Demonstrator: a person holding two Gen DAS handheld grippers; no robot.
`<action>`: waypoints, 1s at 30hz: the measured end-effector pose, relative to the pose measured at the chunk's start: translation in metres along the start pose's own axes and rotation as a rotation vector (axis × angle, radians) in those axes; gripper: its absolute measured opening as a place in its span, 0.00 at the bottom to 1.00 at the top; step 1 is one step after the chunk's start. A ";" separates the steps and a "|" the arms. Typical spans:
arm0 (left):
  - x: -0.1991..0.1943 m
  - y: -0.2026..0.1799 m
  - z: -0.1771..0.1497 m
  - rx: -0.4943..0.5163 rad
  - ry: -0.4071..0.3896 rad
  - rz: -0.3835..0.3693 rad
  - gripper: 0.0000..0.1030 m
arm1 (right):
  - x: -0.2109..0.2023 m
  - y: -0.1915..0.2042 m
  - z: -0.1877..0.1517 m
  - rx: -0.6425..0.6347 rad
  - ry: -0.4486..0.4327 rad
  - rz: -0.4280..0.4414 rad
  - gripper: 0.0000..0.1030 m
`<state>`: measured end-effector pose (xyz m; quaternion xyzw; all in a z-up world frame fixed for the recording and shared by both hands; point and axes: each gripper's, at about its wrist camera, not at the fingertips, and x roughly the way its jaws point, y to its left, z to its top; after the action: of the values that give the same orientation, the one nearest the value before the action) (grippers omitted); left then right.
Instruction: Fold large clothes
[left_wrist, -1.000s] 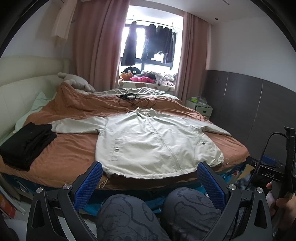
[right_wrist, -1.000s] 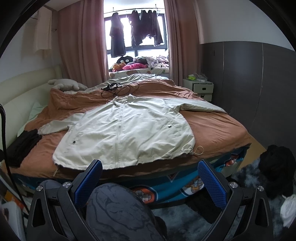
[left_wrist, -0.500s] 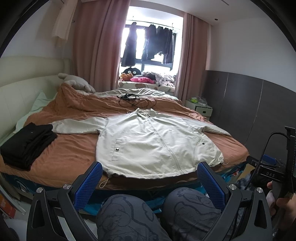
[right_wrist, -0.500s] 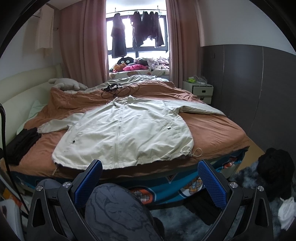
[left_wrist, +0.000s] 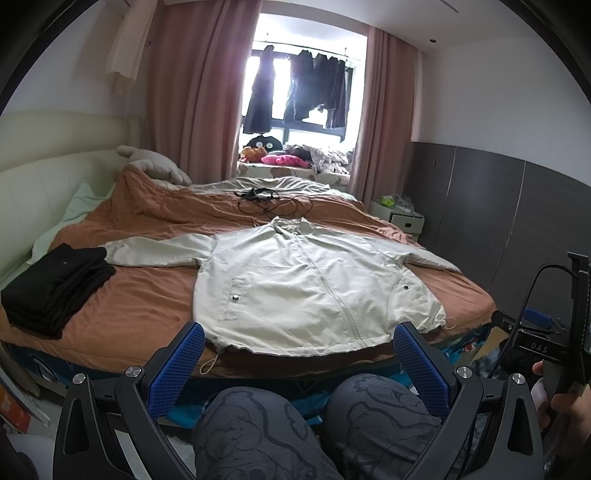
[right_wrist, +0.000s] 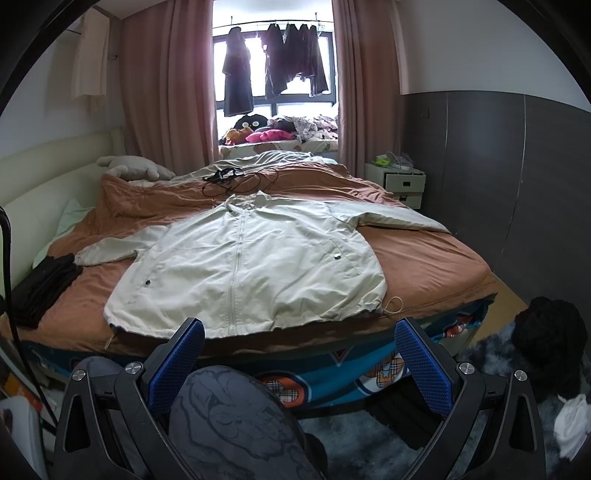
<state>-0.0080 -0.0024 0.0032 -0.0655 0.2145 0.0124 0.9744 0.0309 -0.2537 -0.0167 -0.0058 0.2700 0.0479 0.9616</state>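
Comparing this moment with the second before it, almost nothing had changed: the right wrist view had drifted only slightly, and the left view had held nearly steady. The cream jacket (left_wrist: 310, 291) lay spread flat, front up and zipped, on the bed (left_wrist: 147, 306), its hem at the near edge and both sleeves stretched out sideways. Left of the jacket sat a folded black stack (left_wrist: 55, 288); beyond the jacket's collar lay a tangle of black cable (left_wrist: 266, 201). The left claw (left_wrist: 299, 363) and the right claw (right_wrist: 299, 360) both hung released, jaws wide apart and grasping nothing, short of the jacket's hem and above the person's knees (left_wrist: 321, 424). Judging from that, folding had not yet begun; a first reach toward a sleeve or hem corner looked likely.
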 end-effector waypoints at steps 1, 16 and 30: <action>0.000 0.000 0.000 -0.001 0.000 -0.001 1.00 | 0.000 0.000 0.000 0.001 0.000 0.000 1.00; -0.007 0.001 0.002 -0.004 -0.007 0.002 1.00 | -0.002 0.001 0.001 -0.002 -0.004 0.001 1.00; -0.006 0.013 0.003 -0.024 -0.012 0.012 1.00 | 0.008 0.008 0.014 -0.024 0.010 0.006 1.00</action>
<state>-0.0127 0.0106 0.0066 -0.0756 0.2087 0.0214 0.9748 0.0441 -0.2448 -0.0084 -0.0167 0.2742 0.0541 0.9600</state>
